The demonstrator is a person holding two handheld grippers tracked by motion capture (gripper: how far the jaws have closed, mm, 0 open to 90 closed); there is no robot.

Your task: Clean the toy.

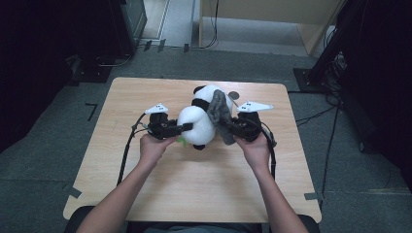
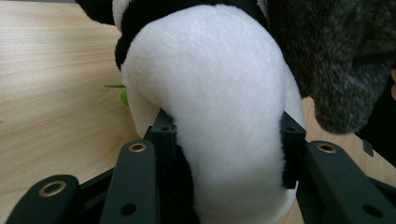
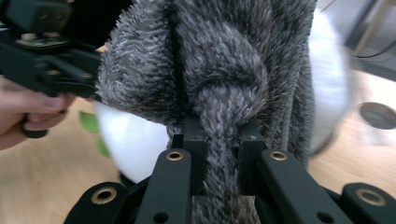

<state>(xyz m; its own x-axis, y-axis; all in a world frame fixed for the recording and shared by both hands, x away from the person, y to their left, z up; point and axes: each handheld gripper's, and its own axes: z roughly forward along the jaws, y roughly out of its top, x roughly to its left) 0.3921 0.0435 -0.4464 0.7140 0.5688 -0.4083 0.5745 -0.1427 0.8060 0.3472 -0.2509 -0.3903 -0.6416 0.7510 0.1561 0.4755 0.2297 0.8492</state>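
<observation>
Wooden table [image 1: 194, 194], panda [image 1: 197, 124] central, margins bare

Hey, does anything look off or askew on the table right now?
The grey scarf sits askew: bunched over the panda's side, its knot just past the right gripper, which pinches its tail. Nothing looks spilled or damaged.

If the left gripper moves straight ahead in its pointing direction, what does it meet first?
The left gripper already squeezes the panda plush, so the white body comes first. Beyond it probably lies the grey furry scarf, though depth is unclear.
</observation>
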